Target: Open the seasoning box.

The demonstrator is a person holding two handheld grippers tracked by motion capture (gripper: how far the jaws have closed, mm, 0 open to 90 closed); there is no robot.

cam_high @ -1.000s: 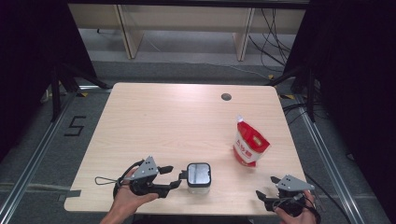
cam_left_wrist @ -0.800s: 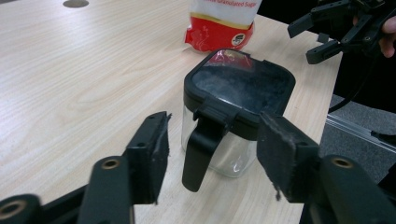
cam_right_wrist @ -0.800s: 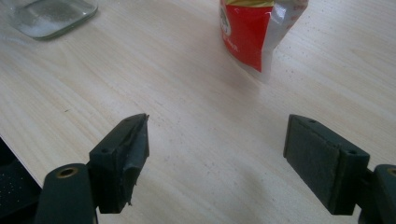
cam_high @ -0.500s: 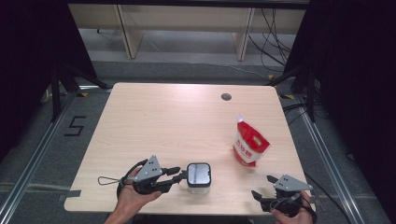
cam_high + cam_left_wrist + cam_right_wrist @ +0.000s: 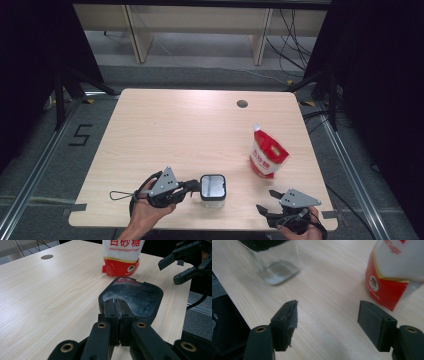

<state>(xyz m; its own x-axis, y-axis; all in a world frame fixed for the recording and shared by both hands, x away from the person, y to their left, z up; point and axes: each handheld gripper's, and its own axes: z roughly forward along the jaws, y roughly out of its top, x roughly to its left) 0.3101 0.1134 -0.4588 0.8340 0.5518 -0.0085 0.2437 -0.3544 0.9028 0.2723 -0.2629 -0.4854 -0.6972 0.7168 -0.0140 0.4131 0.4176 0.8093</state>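
A clear square glass jar (image 5: 212, 189) with a black lid (image 5: 136, 298) stands near the table's front edge. My left gripper (image 5: 194, 187) lies just left of it, shut, and in the left gripper view its closed tips (image 5: 116, 307) rest at the lid's near rim. A red and white sugar bag (image 5: 267, 154) stands upright to the right of the jar, also seen as the bag (image 5: 121, 255) beyond the lid. My right gripper (image 5: 266, 202) stands open at the front right corner; its open gripper (image 5: 330, 321) holds nothing, with the jar (image 5: 275, 267) and the bag (image 5: 393, 277) ahead of it.
A round cable hole (image 5: 242, 104) sits near the far edge of the wooden table (image 5: 180, 130). My right gripper (image 5: 183, 265) appears beyond the jar in the left gripper view. Dark curtains and floor rails flank the table.
My left gripper has edged right, up against the jar. The right gripper has shifted slightly left along the front edge. Jar and bag have not moved.
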